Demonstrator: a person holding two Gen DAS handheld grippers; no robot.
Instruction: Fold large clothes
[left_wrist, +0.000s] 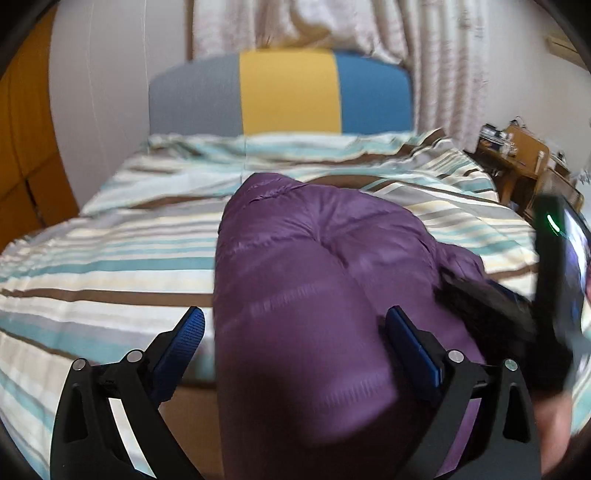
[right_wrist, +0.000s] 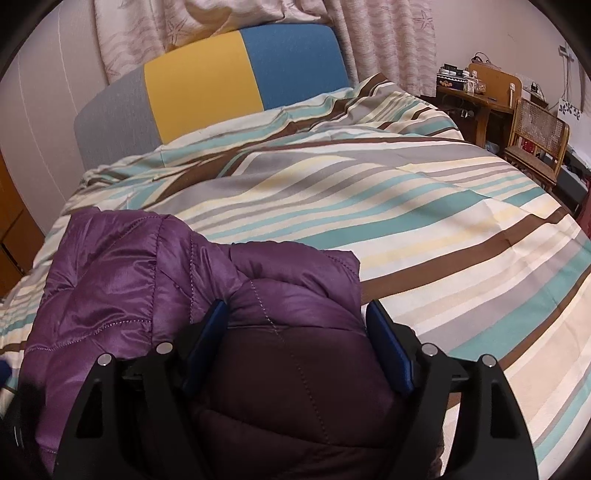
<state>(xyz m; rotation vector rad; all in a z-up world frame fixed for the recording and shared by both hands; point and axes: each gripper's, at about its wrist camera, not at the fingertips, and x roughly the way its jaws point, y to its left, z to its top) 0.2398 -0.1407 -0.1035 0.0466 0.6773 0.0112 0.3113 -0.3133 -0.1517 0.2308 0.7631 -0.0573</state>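
Note:
A purple quilted puffer jacket (left_wrist: 314, 277) lies bunched on the striped duvet (left_wrist: 110, 258) near the bed's front edge. My left gripper (left_wrist: 295, 328) stands wide open over the jacket. Its left pad (left_wrist: 192, 332) is clear of the fabric, and its right pad (left_wrist: 402, 336) sits over the jacket. Black fur trim (left_wrist: 480, 295) shows at the jacket's right side. In the right wrist view the jacket (right_wrist: 110, 288) is folded over itself. My right gripper (right_wrist: 295, 314) is open, with a puffy fold between its fingers. The right pad (right_wrist: 380, 325) stands just off the jacket's edge.
The other gripper's body (left_wrist: 561, 258) and a hand (left_wrist: 554, 424) blur at the left view's right edge. A grey, yellow and blue headboard (right_wrist: 207, 81) backs the bed, with curtains behind it. A wooden desk (right_wrist: 476, 96) and cane chair (right_wrist: 535, 136) stand to the right. The duvet (right_wrist: 406, 206) stretches far right.

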